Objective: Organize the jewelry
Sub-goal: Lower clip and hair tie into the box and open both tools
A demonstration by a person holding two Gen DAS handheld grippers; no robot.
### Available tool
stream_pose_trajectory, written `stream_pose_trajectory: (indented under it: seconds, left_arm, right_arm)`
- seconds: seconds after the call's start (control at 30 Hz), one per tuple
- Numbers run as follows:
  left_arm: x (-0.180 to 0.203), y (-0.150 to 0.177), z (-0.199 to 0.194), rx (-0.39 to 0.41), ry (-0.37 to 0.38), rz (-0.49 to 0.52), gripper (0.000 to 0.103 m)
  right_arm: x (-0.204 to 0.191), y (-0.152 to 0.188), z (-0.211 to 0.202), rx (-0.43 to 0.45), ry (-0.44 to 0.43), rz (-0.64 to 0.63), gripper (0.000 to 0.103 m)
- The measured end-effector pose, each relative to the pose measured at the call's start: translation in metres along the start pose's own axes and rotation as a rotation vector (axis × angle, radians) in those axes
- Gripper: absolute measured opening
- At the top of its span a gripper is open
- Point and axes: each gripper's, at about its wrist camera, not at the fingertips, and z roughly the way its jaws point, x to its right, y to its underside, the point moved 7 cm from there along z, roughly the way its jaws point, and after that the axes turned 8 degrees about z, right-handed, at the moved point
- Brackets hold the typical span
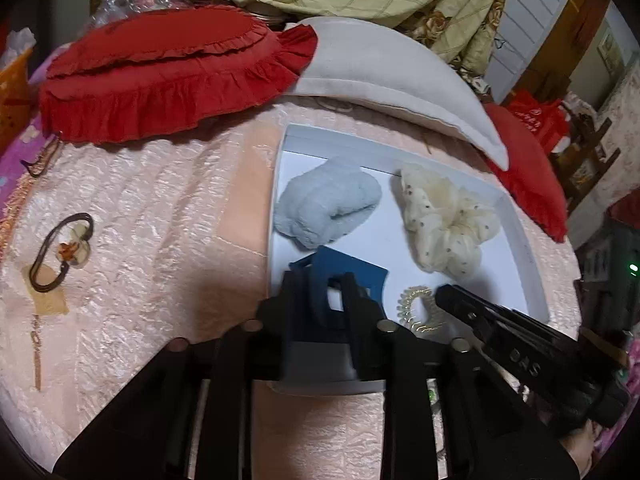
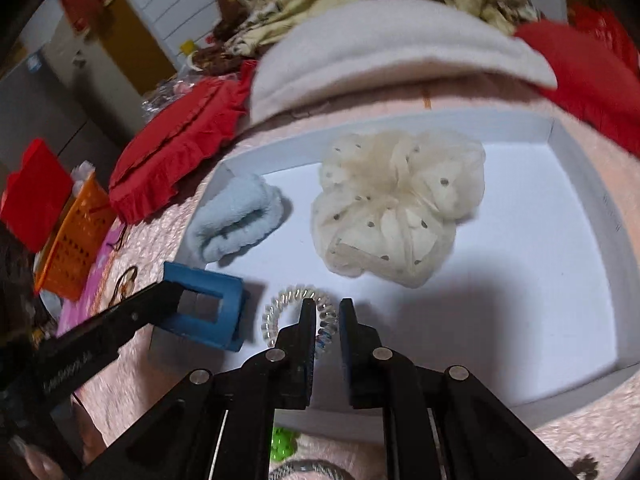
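A white tray (image 1: pixel 396 244) (image 2: pixel 520 260) on the pink bedspread holds a pale blue fluffy scrunchie (image 1: pixel 326 204) (image 2: pixel 236 216), a cream dotted scrunchie (image 1: pixel 448 216) (image 2: pixel 396 204) and a clear spiral hair tie (image 1: pixel 416 308) (image 2: pixel 280 308). A blue hair claw (image 1: pixel 344 272) (image 2: pixel 208 304) stands in the tray's near-left corner between the fingers of my left gripper (image 1: pixel 322 280) (image 2: pixel 176 292), whose jaws stand slightly apart around it. My right gripper (image 2: pixel 326 306) (image 1: pixel 444 294) hovers over the spiral tie, its jaws a narrow gap apart, gripping nothing.
A brown hair tie with a flower charm (image 1: pixel 60 252) and a thin chain (image 1: pixel 36 344) lie on the bedspread at the left. A red frilled cushion (image 1: pixel 160 76) and a white pillow (image 1: pixel 400 76) border the tray's far side. An orange basket (image 2: pixel 76 236) sits far left.
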Motion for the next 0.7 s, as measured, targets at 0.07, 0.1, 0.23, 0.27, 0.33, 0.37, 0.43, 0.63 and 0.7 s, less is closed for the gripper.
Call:
stream_pose_trajectory:
  seconds: [0.07,0.1,0.23,0.27,0.33,0.37,0.43,0.63,0.7]
  left_arm:
    - [0.0,0.0,-0.005,0.012,0.02,-0.009,0.036]
    - [0.0,0.001,-0.01,0.017,0.021,-0.011,0.036]
    - [0.002,0.005,-0.041,0.05,0.014,-0.024,0.036]
    - [0.003,0.007,-0.052,0.069,0.006,-0.026,0.036]
    - [0.004,0.016,-0.075,0.103,-0.023,-0.017,0.037]
    - [0.004,0.02,-0.082,0.113,-0.037,-0.014,0.038]
    - [0.0,0.034,-0.102,0.142,-0.098,-0.014,0.043]
    - [-0.015,0.086,-0.126,0.164,-0.214,-0.073,0.047]
    - [-0.019,0.103,-0.124,0.162,-0.239,-0.082,0.047]
  right_arm:
    - [0.003,-0.002,-0.003,0.013,-0.003,0.006,0.034]
    - [0.005,-0.004,-0.008,0.028,-0.009,0.011,0.041]
    - [0.004,-0.005,-0.034,0.06,-0.038,0.002,0.041]
    - [0.004,-0.004,-0.042,0.071,-0.049,-0.005,0.041]
    - [0.005,0.005,-0.067,0.099,-0.063,-0.03,0.041]
    - [0.007,0.011,-0.081,0.107,-0.076,-0.04,0.041]
    - [0.017,0.022,-0.104,0.121,-0.084,-0.048,0.041]
    - [0.071,0.058,-0.149,0.167,0.041,-0.061,0.041]
    - [0.087,0.072,-0.157,0.16,0.055,-0.045,0.041]
